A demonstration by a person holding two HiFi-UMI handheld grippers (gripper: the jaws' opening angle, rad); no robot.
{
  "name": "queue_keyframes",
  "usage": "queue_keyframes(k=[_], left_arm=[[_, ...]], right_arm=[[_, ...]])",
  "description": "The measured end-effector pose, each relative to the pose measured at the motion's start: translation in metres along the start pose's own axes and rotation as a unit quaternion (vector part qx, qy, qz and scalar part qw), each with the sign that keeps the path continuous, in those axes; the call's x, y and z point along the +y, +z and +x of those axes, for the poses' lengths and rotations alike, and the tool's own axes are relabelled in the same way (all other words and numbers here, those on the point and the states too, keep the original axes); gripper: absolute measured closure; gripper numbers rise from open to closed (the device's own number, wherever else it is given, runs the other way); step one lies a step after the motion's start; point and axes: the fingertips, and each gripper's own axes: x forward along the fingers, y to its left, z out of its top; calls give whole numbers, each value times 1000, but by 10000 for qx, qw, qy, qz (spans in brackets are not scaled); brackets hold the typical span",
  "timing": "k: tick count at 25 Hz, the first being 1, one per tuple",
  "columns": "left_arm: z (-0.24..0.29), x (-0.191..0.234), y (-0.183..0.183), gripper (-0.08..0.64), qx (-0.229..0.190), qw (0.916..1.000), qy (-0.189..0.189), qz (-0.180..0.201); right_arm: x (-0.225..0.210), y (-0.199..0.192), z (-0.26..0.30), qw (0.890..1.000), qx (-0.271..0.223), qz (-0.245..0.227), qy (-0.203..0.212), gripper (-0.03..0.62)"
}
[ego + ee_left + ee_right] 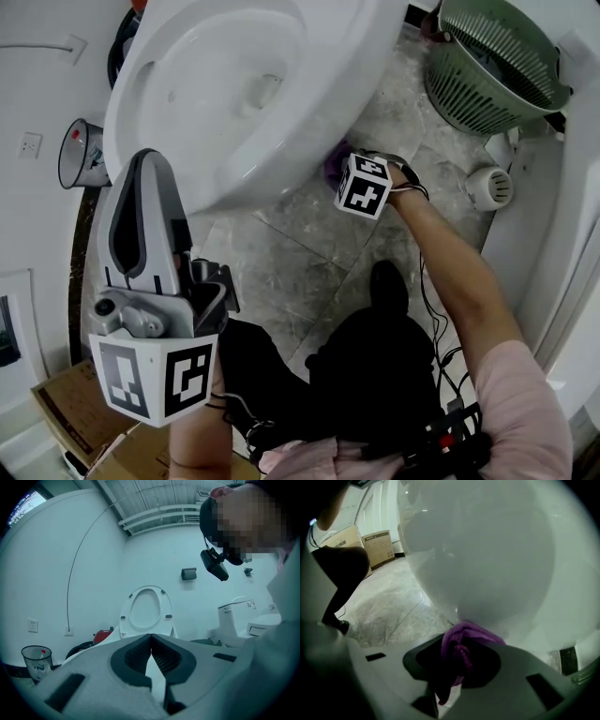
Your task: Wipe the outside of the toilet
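Right claw (337, 167), clamped on a purple cloth (465, 634), holds it against the outside of the white toilet bowl (216, 84) at 11 o'clock in the head view. Left claw (151, 638), closed and empty, hangs at 8 o'clock.

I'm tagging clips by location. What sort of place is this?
Likely a bathroom: a white toilet on a tile floor, a green basket beside it, and the right gripper pressing a purple cloth to the bowl.
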Motion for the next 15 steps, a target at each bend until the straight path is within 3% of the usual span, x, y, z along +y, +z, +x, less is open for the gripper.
queue_keyframes(k=[9, 15], left_arm=[[-27, 8, 7, 551, -39, 10000, 81, 18], [-70, 19, 22, 551, -166, 9997, 185, 41]], right_arm=[[43, 28, 7, 9993, -115, -140, 326, 500], [83, 67, 0, 9981, -321, -240, 457, 500]])
